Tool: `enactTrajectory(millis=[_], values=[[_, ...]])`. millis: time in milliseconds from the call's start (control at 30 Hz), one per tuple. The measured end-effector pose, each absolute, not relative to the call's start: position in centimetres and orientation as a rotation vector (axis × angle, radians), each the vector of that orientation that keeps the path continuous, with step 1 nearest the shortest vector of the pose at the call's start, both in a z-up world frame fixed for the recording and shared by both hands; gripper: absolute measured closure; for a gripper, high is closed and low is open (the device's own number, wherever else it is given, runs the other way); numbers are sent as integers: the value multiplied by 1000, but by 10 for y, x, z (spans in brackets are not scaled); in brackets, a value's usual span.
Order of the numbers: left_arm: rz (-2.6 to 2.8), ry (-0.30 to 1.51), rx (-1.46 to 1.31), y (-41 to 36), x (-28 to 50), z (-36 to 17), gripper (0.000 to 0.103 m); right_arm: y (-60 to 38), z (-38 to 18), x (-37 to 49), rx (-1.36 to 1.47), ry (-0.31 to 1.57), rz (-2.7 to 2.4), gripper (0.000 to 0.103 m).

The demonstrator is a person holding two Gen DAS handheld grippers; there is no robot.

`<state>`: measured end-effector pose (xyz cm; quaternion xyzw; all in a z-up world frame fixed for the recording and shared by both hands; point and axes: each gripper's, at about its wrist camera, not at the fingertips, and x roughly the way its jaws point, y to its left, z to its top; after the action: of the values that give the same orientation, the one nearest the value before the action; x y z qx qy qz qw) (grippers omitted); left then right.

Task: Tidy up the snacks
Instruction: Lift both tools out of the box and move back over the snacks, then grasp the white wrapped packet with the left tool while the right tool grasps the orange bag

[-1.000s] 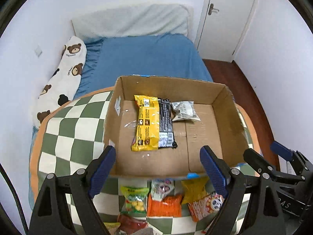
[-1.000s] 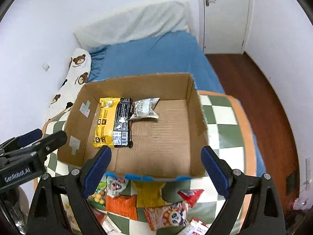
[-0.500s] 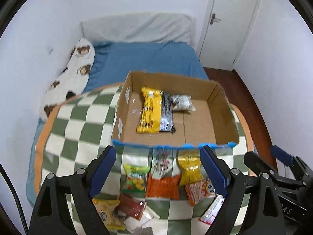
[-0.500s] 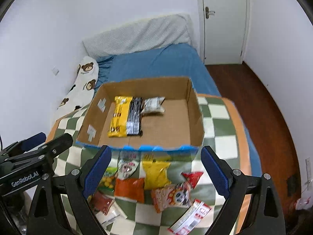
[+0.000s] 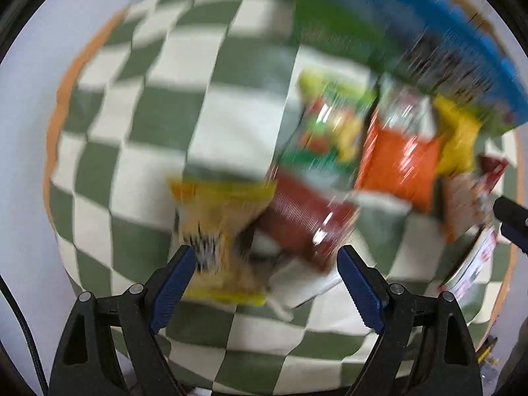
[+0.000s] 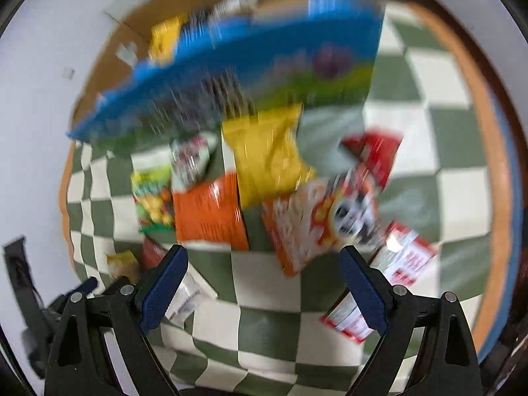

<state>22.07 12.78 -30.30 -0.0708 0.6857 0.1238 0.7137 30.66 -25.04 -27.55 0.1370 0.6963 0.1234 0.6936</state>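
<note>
Both views are motion-blurred. My left gripper (image 5: 264, 264) is open and empty above a yellow snack bag (image 5: 224, 227) and a dark red packet (image 5: 307, 217). An orange packet (image 5: 399, 165) and a green bag (image 5: 330, 128) lie beyond. My right gripper (image 6: 264, 264) is open and empty over the pile: the orange packet (image 6: 208, 214), a yellow bag (image 6: 267, 155), a panda snack bag (image 6: 323, 217), a red packet (image 6: 376, 151) and a red-white box (image 6: 389, 277). The cardboard box (image 6: 231, 66), blue-printed outside, stands behind the pile with several snacks in it.
The snacks lie on a green-and-white checked cloth (image 5: 165, 99) with an orange border (image 6: 491, 151). The other gripper's tips show at the right edge of the left wrist view (image 5: 511, 221) and the lower left of the right wrist view (image 6: 79, 290).
Both grippers have pulled back from the cardboard box and dropped low toward the snack pile on the cloth. The views now look down at the packets. Both stay open and empty.
</note>
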Motion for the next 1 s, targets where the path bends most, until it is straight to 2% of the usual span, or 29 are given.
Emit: enactTrajectory(millis=[200, 400, 433, 467, 500, 833, 1000], values=[[202, 1565, -150, 121, 206, -330, 15, -233, -309, 301, 319, 1621, 306, 8], [-16, 1516, 268, 64, 214, -343, 15, -177, -284, 321, -14, 1507, 507, 9], [-37, 1519, 305, 60, 215, -348, 15, -169, -280, 324, -71, 1490, 526, 13], [-54, 1527, 317, 58, 217, -353, 15, -161, -279, 327, -144, 1476, 543, 19], [-69, 1535, 321, 58, 218, -355, 15, -154, -278, 330, -205, 1464, 561, 20], [-213, 1575, 223, 57, 209, -350, 15, -104, -288, 336, -504, 1450, 769, 20], [-192, 1613, 245, 53, 196, -367, 15, -62, -327, 317, -773, 1432, 821, 21]])
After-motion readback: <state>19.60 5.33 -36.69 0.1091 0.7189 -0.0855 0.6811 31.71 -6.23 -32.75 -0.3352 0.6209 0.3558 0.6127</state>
